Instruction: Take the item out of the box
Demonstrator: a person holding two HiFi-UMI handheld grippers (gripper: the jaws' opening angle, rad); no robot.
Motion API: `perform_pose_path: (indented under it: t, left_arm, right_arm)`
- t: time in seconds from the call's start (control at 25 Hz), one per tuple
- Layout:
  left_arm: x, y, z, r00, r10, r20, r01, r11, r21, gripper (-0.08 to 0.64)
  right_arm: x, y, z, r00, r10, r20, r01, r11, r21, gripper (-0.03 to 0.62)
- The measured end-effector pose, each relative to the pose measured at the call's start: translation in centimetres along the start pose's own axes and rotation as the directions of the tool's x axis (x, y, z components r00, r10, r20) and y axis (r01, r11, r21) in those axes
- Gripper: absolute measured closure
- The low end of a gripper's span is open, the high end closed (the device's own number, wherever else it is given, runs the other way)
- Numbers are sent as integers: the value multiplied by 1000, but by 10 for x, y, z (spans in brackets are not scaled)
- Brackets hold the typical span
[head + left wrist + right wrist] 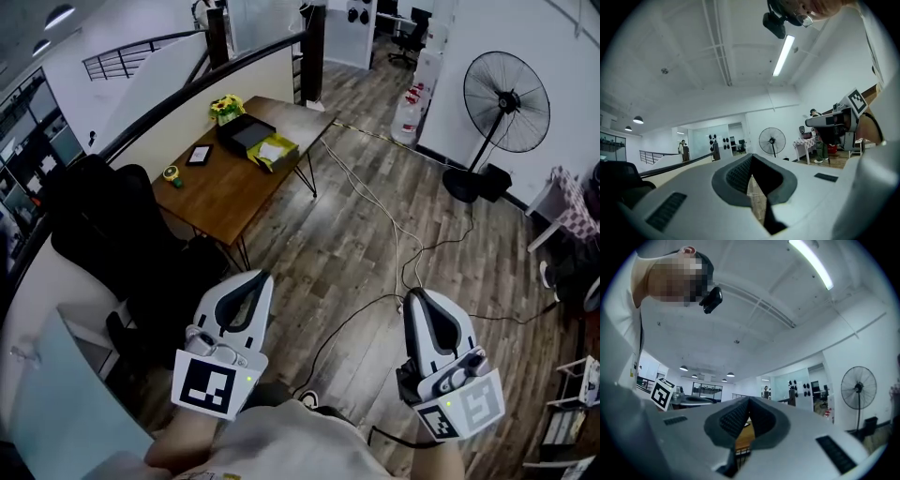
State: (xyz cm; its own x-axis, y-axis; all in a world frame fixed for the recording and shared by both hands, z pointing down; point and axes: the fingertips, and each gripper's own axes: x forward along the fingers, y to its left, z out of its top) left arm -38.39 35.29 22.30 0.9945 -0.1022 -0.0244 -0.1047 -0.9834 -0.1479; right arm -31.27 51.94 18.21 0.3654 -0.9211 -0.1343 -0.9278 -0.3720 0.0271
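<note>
**Both tools shut and empty, box way out ahead on the worktop**

Checking in from the remote end, here's what I've got on screen.

The left tool (255, 276) and right tool (418, 293) are both held low, close in to the person's body, side by side and pointing forward over the wooden floor (356, 234). In the left gripper view the jaw tips meet with nothing pinched between them. Same on the right: fully closed, gripping nothing.

The box (246, 134) is black and sits on the wooden worktop (225, 192), well ahead of the left tool and a bit to its left. Neither tool is anywhere near it. It looks open at the top, but it's too small in the head view for me to tell what's inside.

Just beside the box, on the side nearer the tools, is a yellow thing (273, 152) with something white on it. Beyond the box, at the worktop's far end, are some yellow flowers (226, 108). Left of the box are a small dark tablet-looking thing (199, 155) and a yellowish roll (171, 173).

Far ahead of the right tool and off to its right is a standing fan (506, 98). Cables (403, 253) trail across the floor ahead of both tools. A black chair (103, 225) is off to the left of the left tool.
</note>
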Motion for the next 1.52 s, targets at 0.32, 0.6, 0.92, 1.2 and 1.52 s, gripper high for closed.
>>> perform_pose_path:
  t: [0.32, 0.6, 0.92, 1.2, 1.52]
  left_arm:
    - [9, -7, -2, 999, 36, -5, -36, 999, 15, 566]
    - [30, 10, -18, 998, 58, -2, -58, 998, 21, 566]
    - [90, 62, -33, 996, 83, -16, -83, 997, 3, 566]
    - [168, 125, -45, 997, 71, -30, -71, 997, 1, 566]
    - [272, 216, -65, 996, 69, -52, -69, 998, 8, 566]
  right_arm:
    - [3, -21, -9, 1000, 15, 3, -15, 999, 29, 355]
    - [26, -46, -25, 999, -33, 24, 33, 999, 5, 126]
    - [101, -82, -40, 999, -42, 20, 42, 999, 2, 60]
    - [196, -121, -56, 999, -41, -19, 41, 999, 5, 58]
    - [324, -169, -81, 998, -30, -57, 31, 999, 15, 58]
